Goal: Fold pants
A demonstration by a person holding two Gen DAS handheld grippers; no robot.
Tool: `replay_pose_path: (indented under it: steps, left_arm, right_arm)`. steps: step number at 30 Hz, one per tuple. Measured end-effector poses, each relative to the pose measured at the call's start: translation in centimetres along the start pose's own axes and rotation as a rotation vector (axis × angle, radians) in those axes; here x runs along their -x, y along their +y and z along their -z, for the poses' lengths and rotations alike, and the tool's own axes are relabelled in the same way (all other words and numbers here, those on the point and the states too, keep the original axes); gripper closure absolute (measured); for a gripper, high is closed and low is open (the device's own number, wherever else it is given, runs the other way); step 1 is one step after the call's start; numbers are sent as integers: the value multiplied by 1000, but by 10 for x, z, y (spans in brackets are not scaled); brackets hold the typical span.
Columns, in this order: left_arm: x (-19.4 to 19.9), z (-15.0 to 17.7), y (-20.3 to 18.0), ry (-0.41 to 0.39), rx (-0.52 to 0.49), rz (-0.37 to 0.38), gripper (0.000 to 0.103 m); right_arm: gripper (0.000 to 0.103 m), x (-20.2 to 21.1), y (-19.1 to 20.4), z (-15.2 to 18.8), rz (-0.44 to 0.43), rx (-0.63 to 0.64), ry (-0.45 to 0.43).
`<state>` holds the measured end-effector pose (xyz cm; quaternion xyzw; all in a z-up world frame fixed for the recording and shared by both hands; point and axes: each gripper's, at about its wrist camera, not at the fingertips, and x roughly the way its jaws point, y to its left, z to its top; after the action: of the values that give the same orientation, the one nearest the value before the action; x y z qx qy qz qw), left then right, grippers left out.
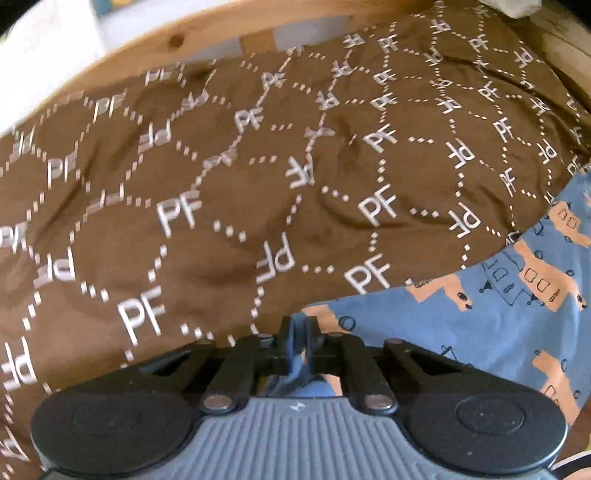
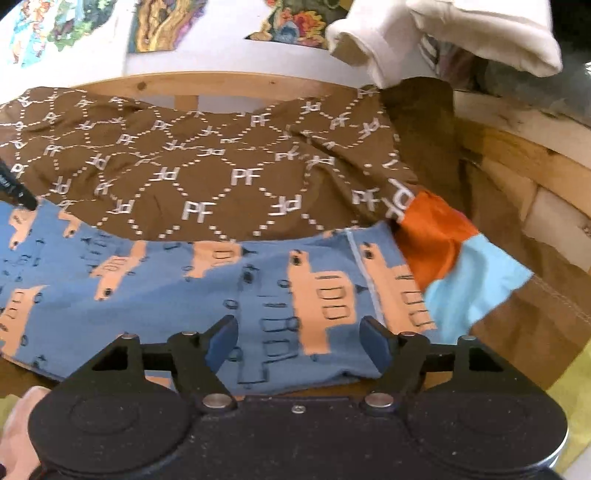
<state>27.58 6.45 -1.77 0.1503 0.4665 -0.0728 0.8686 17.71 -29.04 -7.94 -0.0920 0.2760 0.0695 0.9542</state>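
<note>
The blue pants (image 2: 184, 291) with orange bus prints lie flat on a brown "PF" patterned bedspread (image 2: 207, 173). In the left wrist view my left gripper (image 1: 298, 343) is shut on a bunched edge of the blue pants (image 1: 480, 325), which spread to the right of it. My right gripper (image 2: 297, 341) is open, its fingers straddling the near edge of the pants without closing on them. The tip of the left gripper (image 2: 22, 195) shows at the pants' far left corner in the right wrist view.
A wooden bed frame (image 2: 221, 83) runs along the far side. An orange and light blue cloth (image 2: 454, 258) lies at the pants' right end. White clothing (image 2: 461, 33) hangs at the top right. Wooden boards (image 2: 524, 177) stand at the right.
</note>
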Motion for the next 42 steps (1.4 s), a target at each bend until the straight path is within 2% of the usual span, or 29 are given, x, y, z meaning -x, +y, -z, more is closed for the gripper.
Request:
replay_pose_path:
  steps: [4, 8, 11, 12, 13, 15, 17, 18, 19, 20, 22, 24, 27, 28, 31, 34, 35, 37, 42]
  left_arm:
    - [2, 3, -14, -77, -68, -103, 99]
    - [-15, 15, -29, -66, -173, -186, 96]
    - [2, 23, -34, -137, -145, -230, 77]
    - [14, 27, -36, -174, -144, -250, 59]
    - [26, 33, -37, -213, -146, -270, 46]
    - [55, 48, -38, -295, -127, -317, 45]
    - [79, 66, -33, -344, -60, -336, 49]
    - [89, 74, -28, -354, -18, -330, 53]
    - [98, 85, -21, -354, 36, -316, 62]
    - [104, 94, -15, -353, 84, -306, 66]
    - [108, 110, -1, -315, 160, -301, 70]
    - [104, 124, 14, -233, 220, -353, 82]
    - [101, 143, 37, -130, 307, -444, 97]
    - [104, 151, 46, -127, 351, -424, 100]
    - [110, 159, 59, -144, 406, -371, 100]
    - [112, 148, 52, -133, 410, -395, 97]
    - [116, 146, 45, -146, 413, -386, 91]
    - [120, 136, 32, -199, 380, -361, 59]
    - [100, 99, 0, -242, 266, -317, 57]
  right_arm:
    - [28, 2, 15, -1, -22, 60, -18]
    - [28, -8, 26, 3, -15, 105, 55]
    - [28, -3, 24, 2, -19, 84, 36]
    - [27, -1, 23, 1, -20, 80, 26]
    - [26, 1, 23, 0, -25, 75, 14]
    - [24, 6, 25, -4, -44, 75, -11]
    - [22, 8, 31, -9, -83, 82, -34]
    - [21, 10, 34, -11, -105, 86, -43]
    - [20, 10, 39, -14, -135, 93, -51]
    - [20, 9, 44, -17, -163, 101, -56]
    - [20, 7, 55, -21, -232, 127, -65]
    - [20, 1, 68, -25, -290, 168, -62]
    - [20, -15, 83, -28, -306, 201, -18]
    - [20, -23, 83, -27, -302, 201, 5]
    - [16, -37, 73, -19, -287, 160, 37]
    - [16, -33, 63, -20, -265, 136, 23]
    - [16, -30, 61, -22, -257, 131, 9]
    - [16, -24, 60, -27, -265, 114, -23]
    - [15, -40, 92, -63, -359, 151, -63]
